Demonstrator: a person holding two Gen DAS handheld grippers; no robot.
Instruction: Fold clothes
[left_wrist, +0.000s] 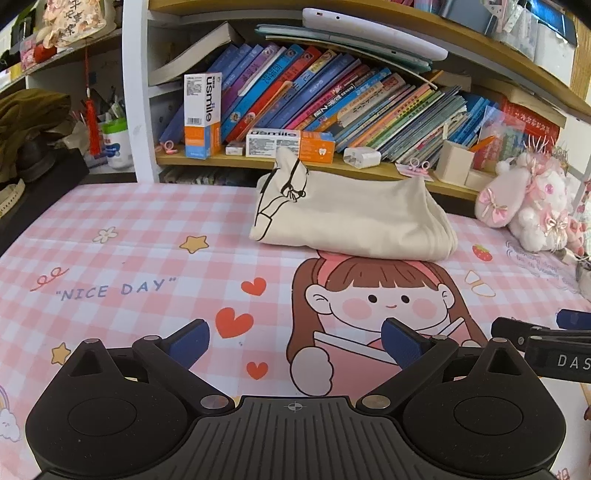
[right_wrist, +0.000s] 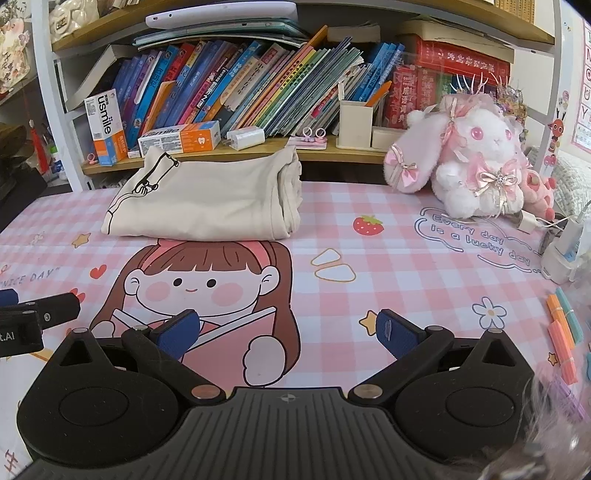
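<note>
Your left gripper (left_wrist: 295, 345) has its fingers spread wide with nothing between them; the blue textured pads (left_wrist: 188, 341) hover over the counter (left_wrist: 147, 229). Your right gripper (right_wrist: 290, 332) is just as wide apart and holds nothing either. The counter wears a smooth pink-and-white checked mat printed with a cartoon girl (right_wrist: 199, 284), hearts and stars.

The folded garment (left_wrist: 351, 218) lies well ahead of both sets of fingers, past the girl's head, resting flat on the mat. It is cream, soft cloth, folded into a thick oblong with a black line drawing at its left end. From the right wrist view the garment (right_wrist: 207, 199) sits ahead and left of your fingers, and its stacked layered folds show at the right end.

Only the right wrist view shows the fluffy white-and-pink plush rabbit (right_wrist: 469, 158) whole, ahead and to the right, and a bundle of orange and teal sticks (right_wrist: 563, 325) just right of your fingers. The left wrist view alone shows a white tub holding pens (left_wrist: 116, 140) far left.

Behind the garment a wooden shelf (right_wrist: 332, 153) carries leaning books (right_wrist: 258, 88), two cardboard toothpaste boxes and a cream square pen holder (right_wrist: 356, 123) with an orange item inside.
</note>
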